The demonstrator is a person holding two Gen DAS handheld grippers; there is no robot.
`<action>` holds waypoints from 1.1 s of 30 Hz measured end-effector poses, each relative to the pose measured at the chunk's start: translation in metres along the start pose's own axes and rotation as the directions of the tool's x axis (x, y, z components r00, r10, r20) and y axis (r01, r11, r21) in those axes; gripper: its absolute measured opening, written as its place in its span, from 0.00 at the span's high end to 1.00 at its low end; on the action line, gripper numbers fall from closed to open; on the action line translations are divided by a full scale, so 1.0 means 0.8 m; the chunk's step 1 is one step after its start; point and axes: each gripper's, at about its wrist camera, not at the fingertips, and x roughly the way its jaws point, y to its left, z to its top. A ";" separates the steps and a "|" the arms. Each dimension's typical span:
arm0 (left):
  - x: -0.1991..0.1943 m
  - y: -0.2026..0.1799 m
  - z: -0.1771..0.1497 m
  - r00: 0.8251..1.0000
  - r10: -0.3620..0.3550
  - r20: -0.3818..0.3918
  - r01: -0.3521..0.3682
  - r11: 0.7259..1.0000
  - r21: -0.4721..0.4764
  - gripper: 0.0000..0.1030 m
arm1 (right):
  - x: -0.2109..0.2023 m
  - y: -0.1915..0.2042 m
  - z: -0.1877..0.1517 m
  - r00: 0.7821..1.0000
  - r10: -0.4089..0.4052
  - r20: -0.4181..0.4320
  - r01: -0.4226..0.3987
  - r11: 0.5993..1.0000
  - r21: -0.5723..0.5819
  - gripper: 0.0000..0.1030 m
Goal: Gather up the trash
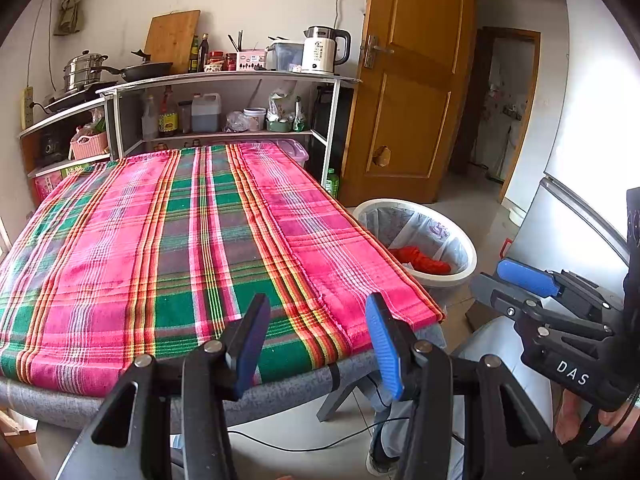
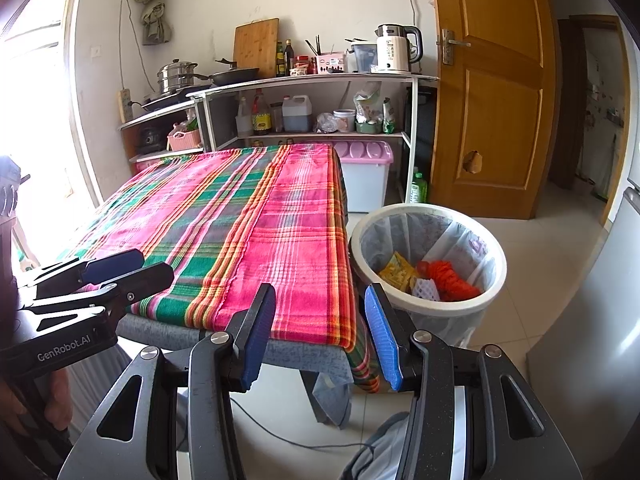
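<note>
Holding both grippers' jaws wide and empty, I see the bin [image 2: 430,256] at two o'clock of my right gripper [image 2: 318,332], nearer than my left gripper [image 1: 316,344].

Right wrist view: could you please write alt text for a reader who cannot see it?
An open hand-held gripper points over the corner of a plaid-covered table toward a white bin on the floor beside it, holding orange, yellow and white trash. The other hand-held gripper shows at left.
</note>
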 end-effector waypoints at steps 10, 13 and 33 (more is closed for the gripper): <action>0.000 0.000 0.000 1.000 0.000 0.001 0.000 1.000 0.000 0.50 | 0.001 0.000 -0.001 1.000 0.001 -0.001 -0.001 1.000 -0.001 0.54; 0.000 0.000 0.000 1.000 -0.001 0.000 0.001 1.000 -0.002 0.50 | 0.002 0.000 -0.001 1.000 0.001 0.000 -0.001 1.000 -0.002 0.54; 0.000 0.000 -0.002 1.000 0.000 0.000 0.000 1.000 -0.002 0.50 | 0.002 -0.001 0.000 1.000 0.001 -0.001 -0.001 1.000 -0.003 0.54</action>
